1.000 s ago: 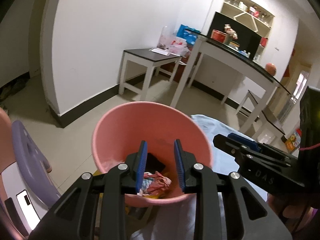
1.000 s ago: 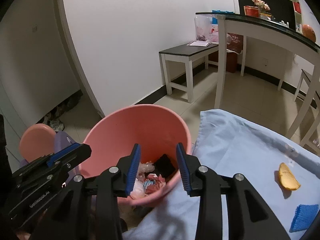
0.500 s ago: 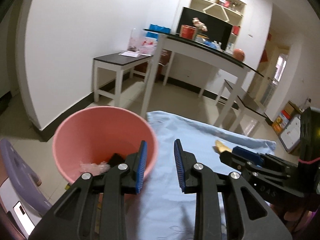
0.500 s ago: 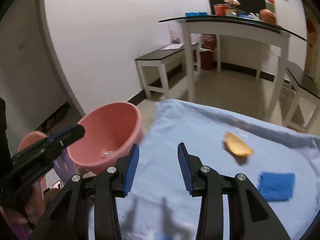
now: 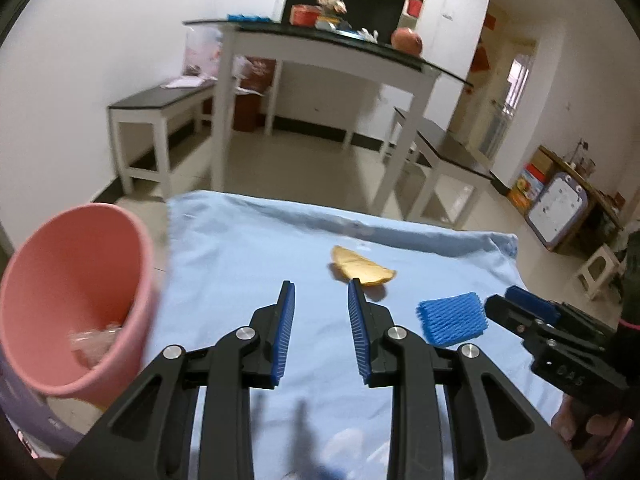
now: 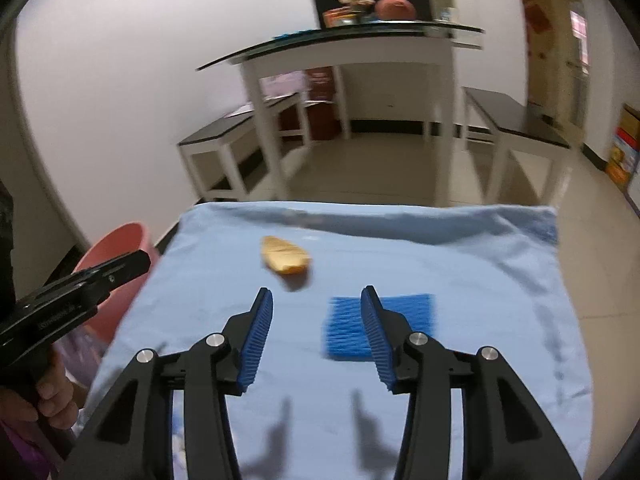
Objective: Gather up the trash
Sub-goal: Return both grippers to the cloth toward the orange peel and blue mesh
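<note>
A yellow fruit peel (image 5: 362, 268) lies on the light blue tablecloth (image 5: 240, 248), just beyond my left gripper (image 5: 321, 292), which is open and empty. A blue foam net (image 5: 452, 318) lies to the peel's right. In the right wrist view the peel (image 6: 285, 258) is ahead on the left and the foam net (image 6: 404, 320) lies partly behind my right finger. My right gripper (image 6: 317, 298) is open and empty above the cloth (image 6: 460, 272). The pink bucket (image 5: 36, 280) with trash inside stands at the table's left edge; it also shows in the right wrist view (image 6: 116, 244).
A tall white table (image 5: 320, 52) with a dark top, low benches (image 5: 160, 108) and a tiled floor lie beyond the table. A purple chair (image 5: 32, 412) stands under the bucket. Boxes and a small board (image 5: 556, 208) stand at the far right.
Both grippers swung right from over the pink bucket to above the tablecloth, facing the peel and foam net. The right gripper's fingers have spread wider. Both stayed empty.
</note>
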The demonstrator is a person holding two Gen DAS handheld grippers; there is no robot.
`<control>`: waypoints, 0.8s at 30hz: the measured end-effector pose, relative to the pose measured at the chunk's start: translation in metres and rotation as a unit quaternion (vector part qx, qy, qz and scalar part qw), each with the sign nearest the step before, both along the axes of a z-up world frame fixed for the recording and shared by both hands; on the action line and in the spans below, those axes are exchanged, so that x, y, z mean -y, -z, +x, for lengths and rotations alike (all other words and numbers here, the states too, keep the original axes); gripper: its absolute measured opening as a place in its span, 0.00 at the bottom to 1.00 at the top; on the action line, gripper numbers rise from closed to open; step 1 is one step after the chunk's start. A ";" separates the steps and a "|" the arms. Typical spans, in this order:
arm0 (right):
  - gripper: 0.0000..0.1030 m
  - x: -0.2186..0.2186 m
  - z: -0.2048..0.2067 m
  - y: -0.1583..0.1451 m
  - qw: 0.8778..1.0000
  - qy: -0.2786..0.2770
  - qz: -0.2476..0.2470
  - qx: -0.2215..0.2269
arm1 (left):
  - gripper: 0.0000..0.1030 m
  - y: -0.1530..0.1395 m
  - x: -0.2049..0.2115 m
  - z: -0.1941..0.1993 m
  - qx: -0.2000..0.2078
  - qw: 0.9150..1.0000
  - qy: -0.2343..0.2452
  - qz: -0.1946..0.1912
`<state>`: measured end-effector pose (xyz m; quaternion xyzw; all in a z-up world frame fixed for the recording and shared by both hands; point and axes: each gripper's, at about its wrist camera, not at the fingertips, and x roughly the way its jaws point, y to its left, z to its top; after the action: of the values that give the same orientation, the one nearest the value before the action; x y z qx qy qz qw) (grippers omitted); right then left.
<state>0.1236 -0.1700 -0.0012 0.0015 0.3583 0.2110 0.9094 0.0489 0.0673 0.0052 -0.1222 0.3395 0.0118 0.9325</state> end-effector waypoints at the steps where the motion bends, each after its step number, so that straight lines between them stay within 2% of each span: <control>1: 0.45 0.006 0.005 0.002 1.000 0.006 0.002 -0.003 | 0.27 0.005 0.003 0.007 -0.004 1.000 0.004 -0.005; 6: 0.48 0.026 0.022 0.013 1.000 0.024 0.005 -0.015 | 0.27 0.032 0.008 0.050 -0.035 0.999 0.001 -0.031; 9: 0.49 0.031 0.034 0.022 0.999 0.028 0.004 -0.024 | 0.27 0.042 0.010 0.072 -0.044 0.998 -0.008 -0.033; 19: 0.55 0.035 0.060 0.048 0.998 0.021 0.010 -0.060 | 0.27 0.070 0.018 0.117 -0.078 0.996 -0.031 0.003; 24: 0.55 0.028 0.068 0.061 0.997 0.013 0.006 -0.079 | 0.27 0.074 0.018 0.120 -0.072 0.997 -0.026 0.002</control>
<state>0.1914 -0.1984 -0.0623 0.0286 0.4280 0.2002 0.8808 0.1688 0.0490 -0.0689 -0.1278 0.4029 0.0456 0.9051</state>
